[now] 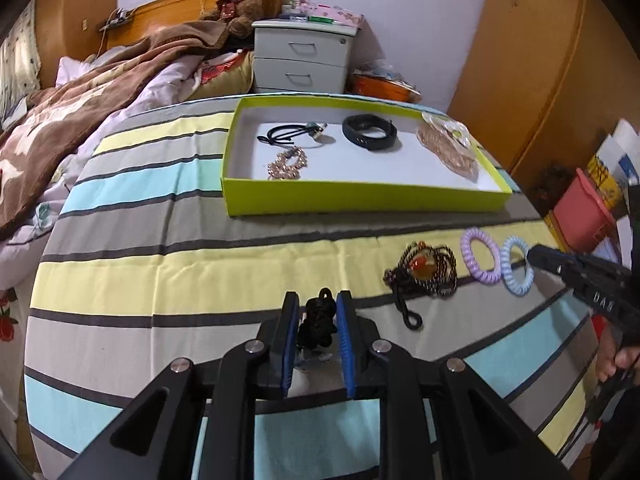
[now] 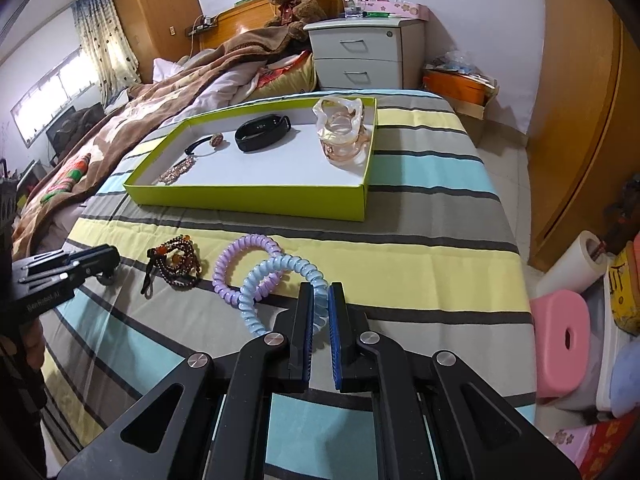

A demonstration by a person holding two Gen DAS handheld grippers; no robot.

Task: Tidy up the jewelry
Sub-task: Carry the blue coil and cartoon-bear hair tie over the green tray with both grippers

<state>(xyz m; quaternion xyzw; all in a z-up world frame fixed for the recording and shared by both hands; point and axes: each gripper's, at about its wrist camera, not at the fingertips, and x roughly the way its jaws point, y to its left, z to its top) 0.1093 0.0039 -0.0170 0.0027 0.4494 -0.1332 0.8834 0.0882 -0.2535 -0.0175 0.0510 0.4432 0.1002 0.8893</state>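
A bed (image 1: 168, 216) with a striped sheet in yellow, grey and pale blue is filling most of both views, and a shallow lime-green tray (image 1: 360, 202) is sitting on it toward the far side, its long axis running left to right across the bed as the left wrist view shows it. The sorting is looking roughly half done: lying inside the tray are a clear pouch of rose-coloured chain (image 2: 344, 136) at its right end, a black watch band (image 1: 370, 132) in the middle, and a black cord (image 1: 286, 134) with a gold chain bracelet (image 1: 287, 164) just beside it at the left end. Outside the tray, on the near part of the sheet, four pieces are waiting. A brown beaded bracelet (image 1: 426, 270) is lying in a loose heap with its black loop trailing toward the camera. A purple coil hair tie (image 2: 240, 266) is lying flat just beside it. A blue coil hair tie (image 2: 272, 284) is overlapping the purple one, its ring stretching from there back toward the right gripper (image 2: 320, 296), whose jaws are clamped on its near edge. The left gripper (image 1: 318, 312) is reaching down to the sheet, its jaws closed on a black knotted cord piece (image 1: 318, 324) whose long axis is pointing away from the camera, toward the tray. Both held pieces are looking ready to be carried over to the tray.
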